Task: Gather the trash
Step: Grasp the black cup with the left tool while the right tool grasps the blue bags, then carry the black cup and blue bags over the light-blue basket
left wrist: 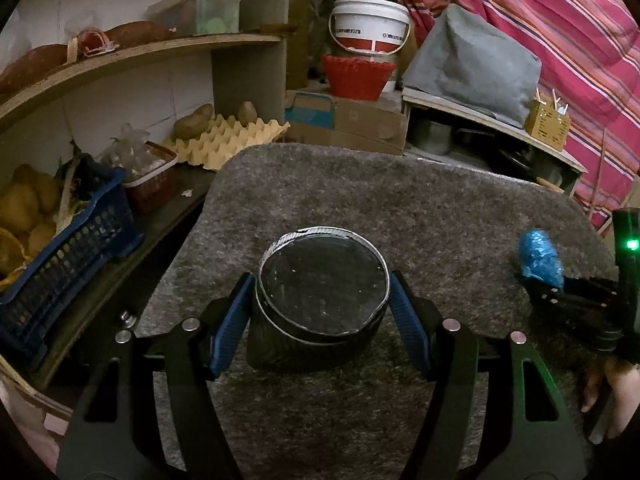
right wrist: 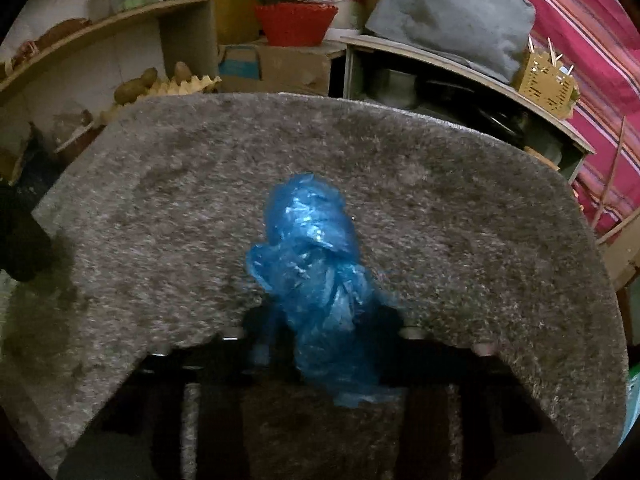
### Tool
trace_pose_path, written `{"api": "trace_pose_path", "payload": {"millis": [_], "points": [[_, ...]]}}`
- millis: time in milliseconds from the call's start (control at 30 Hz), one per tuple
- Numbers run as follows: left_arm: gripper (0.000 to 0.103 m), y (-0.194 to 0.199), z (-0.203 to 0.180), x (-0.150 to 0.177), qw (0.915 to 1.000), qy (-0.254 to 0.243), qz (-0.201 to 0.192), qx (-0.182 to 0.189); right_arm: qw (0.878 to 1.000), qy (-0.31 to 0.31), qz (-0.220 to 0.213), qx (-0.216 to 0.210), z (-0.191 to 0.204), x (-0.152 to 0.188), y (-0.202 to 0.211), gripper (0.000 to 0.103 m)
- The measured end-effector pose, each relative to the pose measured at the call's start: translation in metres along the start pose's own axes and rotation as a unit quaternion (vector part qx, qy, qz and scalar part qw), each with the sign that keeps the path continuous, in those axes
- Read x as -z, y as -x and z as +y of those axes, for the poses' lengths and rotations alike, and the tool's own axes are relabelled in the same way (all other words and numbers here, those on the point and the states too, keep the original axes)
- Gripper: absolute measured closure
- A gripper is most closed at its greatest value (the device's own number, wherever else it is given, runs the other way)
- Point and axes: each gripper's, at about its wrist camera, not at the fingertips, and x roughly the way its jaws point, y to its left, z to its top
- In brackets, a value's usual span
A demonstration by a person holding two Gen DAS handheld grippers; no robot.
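**A:** Where's the trash right now?

**B:** A crumpled blue plastic bag [right wrist: 316,276] sits in the right gripper [right wrist: 320,332]. Its jaws are clenched on the lower part of the bundle, and the rest sticks out at 12 o'clock over the grey felt-covered tabletop [right wrist: 480,220]. That view is blurred, so the pads themselves are hard to make out.

**A:** Does the other camera show it too?

**B:** Yes. From the left wrist the blue plastic bag [left wrist: 540,258] shows at 3 o'clock, poking out of the right gripper [left wrist: 554,286], with part of a hand [left wrist: 616,392] behind it at about 4 o'clock.

**A:** And the left gripper?

**B:** The left gripper [left wrist: 322,308] is grasping a small round bin [left wrist: 324,284] lined with a black bag. The blue pads [left wrist: 230,332] press its sides, one at 9 o'clock and one at 3 o'clock of the rim. The bin rests on the felt at the centre of the view, its mouth tilted toward the camera.

**A:** What's around the tabletop?

**B:** At 9 o'clock, a dark blue crate [left wrist: 68,264] of potatoes. At 11 o'clock, an egg tray [left wrist: 228,140] with potatoes on it. At 12 o'clock, a red basket [left wrist: 358,76] under a white bucket [left wrist: 370,24]. At 2 o'clock, a striped pink cloth [left wrist: 580,40].
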Motion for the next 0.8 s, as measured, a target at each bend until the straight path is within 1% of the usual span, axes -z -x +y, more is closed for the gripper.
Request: {"api": "trace_pose_path", "payload": {"millis": [33, 100, 267, 400, 667, 800], "points": [[0.037, 0.001, -0.001, 0.0, 1.0, -0.002, -0.001, -0.001, 1.0, -0.006, -0.004, -0.007, -0.003, 0.001, 0.005, 0.08], [0.037, 0.003, -0.004, -0.001, 1.0, -0.005, -0.003, -0.001, 1.0, -0.007, -0.01, -0.01, -0.005, 0.0, 0.009, 0.082], [0.037, 0.01, -0.017, -0.001, 0.9998, -0.016, -0.009, -0.004, 0.999, -0.012, -0.029, -0.004, -0.02, 0.003, 0.034, 0.082], [0.037, 0.018, -0.032, -0.002, 0.9997, -0.022, -0.014, 0.003, 0.999, -0.018, -0.037, 0.004, -0.038, 0.01, 0.053, 0.082], [0.037, 0.03, -0.077, 0.0, 0.9981, -0.053, -0.026, 0.016, 0.998, -0.033, -0.048, 0.029, -0.087, 0.034, 0.091, 0.082], [0.037, 0.034, -0.102, 0.002, 0.9971, -0.065, -0.028, 0.028, 0.997, -0.048, -0.052, 0.044, -0.121, 0.047, 0.11, 0.082]]}}
